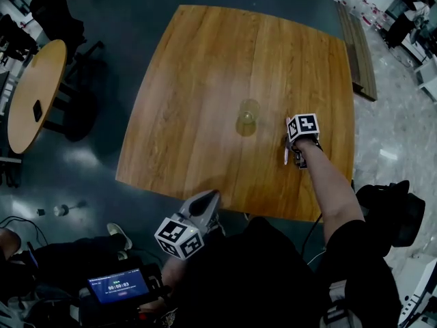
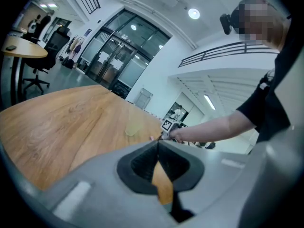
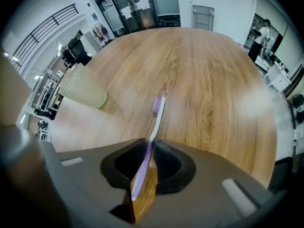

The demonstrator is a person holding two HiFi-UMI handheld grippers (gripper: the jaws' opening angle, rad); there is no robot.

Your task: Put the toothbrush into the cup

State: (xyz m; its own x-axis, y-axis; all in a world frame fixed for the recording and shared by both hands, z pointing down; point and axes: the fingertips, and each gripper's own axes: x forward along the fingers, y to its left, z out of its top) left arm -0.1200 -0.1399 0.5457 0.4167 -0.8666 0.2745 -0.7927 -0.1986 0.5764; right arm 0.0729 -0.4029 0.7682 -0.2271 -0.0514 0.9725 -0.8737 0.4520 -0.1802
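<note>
In the head view, the square wooden table (image 1: 205, 80) has bare wood on every side of 1 translucent cup (image 1: 247, 117), which stands upright near its middle. The right gripper (image 1: 292, 157) is just right of the cup, inside the table's right edge. The left gripper (image 1: 210, 198) is at the near edge. A round table (image 1: 34, 94) stands on the dark floor to the left.

In the left gripper view, its 2 jaws meet with nothing between them. Glass doors (image 2: 114, 61) line the far wall.

In the right gripper view, the jaws clamp a purple-and-white toothbrush (image 3: 153, 127), its bristle end out over the wood and apart from the cup.
</note>
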